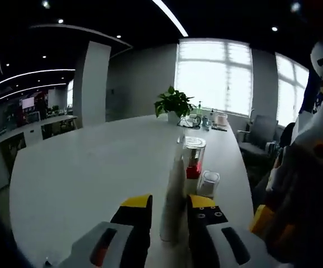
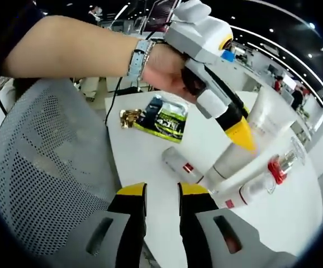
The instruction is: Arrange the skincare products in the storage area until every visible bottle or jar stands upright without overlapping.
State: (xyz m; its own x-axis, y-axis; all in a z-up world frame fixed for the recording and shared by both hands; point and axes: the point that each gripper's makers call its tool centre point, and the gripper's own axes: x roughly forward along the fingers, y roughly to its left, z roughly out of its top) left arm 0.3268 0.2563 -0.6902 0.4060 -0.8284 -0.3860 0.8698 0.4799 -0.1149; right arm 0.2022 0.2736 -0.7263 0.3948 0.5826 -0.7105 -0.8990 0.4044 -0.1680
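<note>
A tall white tube (image 1: 173,190) stands upright on the white table (image 1: 83,173) between the jaws of my left gripper (image 1: 170,204), which is shut on it. Just behind it stand a bottle with a red band and silver cap (image 1: 194,156) and a small clear-capped jar (image 1: 208,183). In the right gripper view a hand holds the left gripper (image 2: 242,134) on the white tube (image 2: 256,128). Beside the tube there are a small white bottle with a red band (image 2: 180,164), a red-necked bottle (image 2: 276,167) and another white bottle (image 2: 244,194). My right gripper (image 2: 162,191) is open with nothing in it, at the table's edge.
A potted plant (image 1: 174,103) and small items sit at the table's far end. A green-black packet (image 2: 164,117) and a gold object (image 2: 129,116) lie near the table corner. A grey mesh chair (image 2: 44,167) stands beside the table. Office chairs (image 1: 259,134) line the window side.
</note>
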